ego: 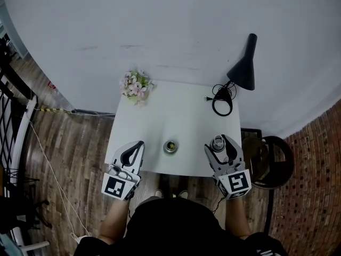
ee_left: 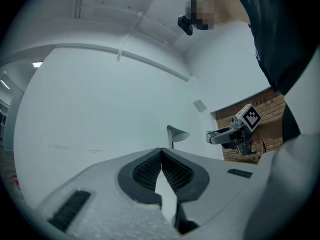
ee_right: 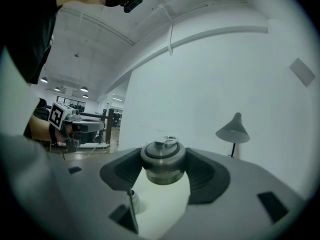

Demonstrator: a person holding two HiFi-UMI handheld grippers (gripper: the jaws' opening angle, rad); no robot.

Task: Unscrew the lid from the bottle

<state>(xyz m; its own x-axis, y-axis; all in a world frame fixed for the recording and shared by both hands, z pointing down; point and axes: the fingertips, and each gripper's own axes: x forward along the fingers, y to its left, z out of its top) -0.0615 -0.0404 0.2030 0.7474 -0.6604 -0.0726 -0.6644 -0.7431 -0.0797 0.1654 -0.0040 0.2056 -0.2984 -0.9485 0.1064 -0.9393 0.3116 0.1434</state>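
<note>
Lid (ee_right: pixel 161 156) off the bottle (ego: pixel 170 146) and clamped between the right gripper's (ego: pixel 219 144) jaws, over the near right part of the white table (ego: pixel 176 111). Bottle standing open by the near edge, roughly mid-table, between both grippers and touched by neither. Left gripper (ee_left: pixel 161 153) at the near left corner, jaws pressed together on nothing; black lamp (ego: pixel 244 68) far right, flowers (ego: pixel 136 85) far left.

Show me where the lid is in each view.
Head view: lid in the right gripper, right of the open bottle near the table's front edge.
Left gripper view: not made out; the right gripper shows at right.
Right gripper view: centre, gripped between the jaws.
Shared landmark: the black lamp, in all three.
</note>
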